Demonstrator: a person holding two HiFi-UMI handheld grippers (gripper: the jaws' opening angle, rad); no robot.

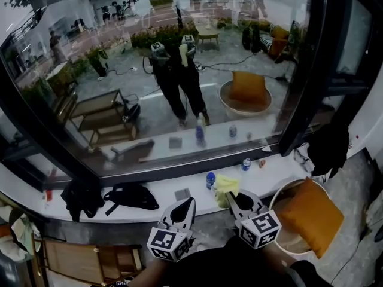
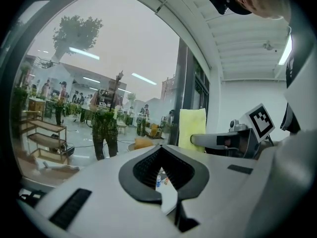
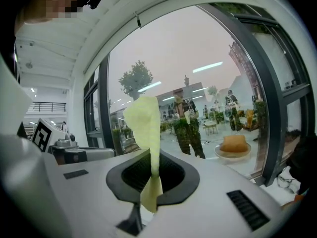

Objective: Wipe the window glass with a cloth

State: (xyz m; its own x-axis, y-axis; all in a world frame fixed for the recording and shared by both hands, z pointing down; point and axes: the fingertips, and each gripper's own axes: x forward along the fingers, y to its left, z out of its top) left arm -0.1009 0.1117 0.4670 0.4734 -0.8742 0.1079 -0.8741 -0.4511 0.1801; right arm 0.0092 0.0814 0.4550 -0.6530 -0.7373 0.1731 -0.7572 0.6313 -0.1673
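- The yellow cloth [image 3: 145, 119] is pinched between the jaws of the right gripper [image 3: 155, 171] and held upright near the window glass [image 1: 179, 70];
- The jaws of the left gripper [image 2: 160, 163] are pressed together with nothing held.

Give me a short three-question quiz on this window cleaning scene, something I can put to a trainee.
1. Which one is shut on the thin yellow cloth: the left gripper or the right gripper?
2. True or false: the left gripper carries a second cloth.
3. Fill the gap: in the head view, the black bag on the long white sill under the large window glass lies to the ____ of the blue-capped bottle.

Key:
1. The right gripper; the cloth stands up from its closed jaws.
2. False; its jaws are together on nothing.
3. Left.
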